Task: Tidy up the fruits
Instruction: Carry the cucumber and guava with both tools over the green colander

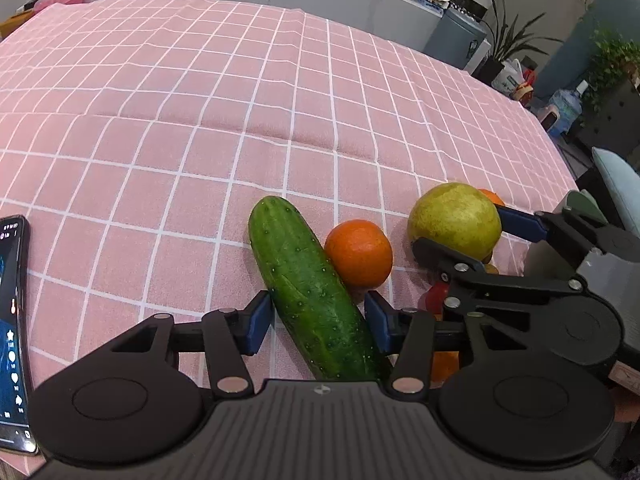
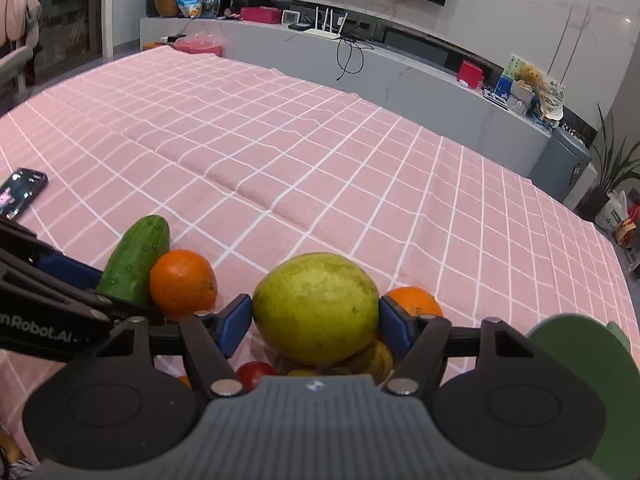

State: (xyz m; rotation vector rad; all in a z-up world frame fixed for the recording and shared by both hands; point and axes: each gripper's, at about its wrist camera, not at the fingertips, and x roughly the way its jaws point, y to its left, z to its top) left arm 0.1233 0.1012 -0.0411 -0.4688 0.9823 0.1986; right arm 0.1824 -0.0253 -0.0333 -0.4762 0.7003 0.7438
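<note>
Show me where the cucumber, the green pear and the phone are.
cucumber [image 1: 308, 292], left wrist view, middle of its body.
green pear [image 2: 316, 306], right wrist view, centre of its front skin.
phone [image 2: 22, 192], right wrist view, middle of its screen.

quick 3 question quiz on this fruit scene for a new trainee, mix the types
1. True or false: the left gripper has its fingers on either side of the cucumber.
2. Which fruit sits between the right gripper's fingers? A) orange B) yellow-green pear C) tomato
3. Fill in: the phone lies on the pink checked ____.

Key: 1 true; 2 B, the pear, not the orange touching the cucumber; 3 tablecloth.
</note>
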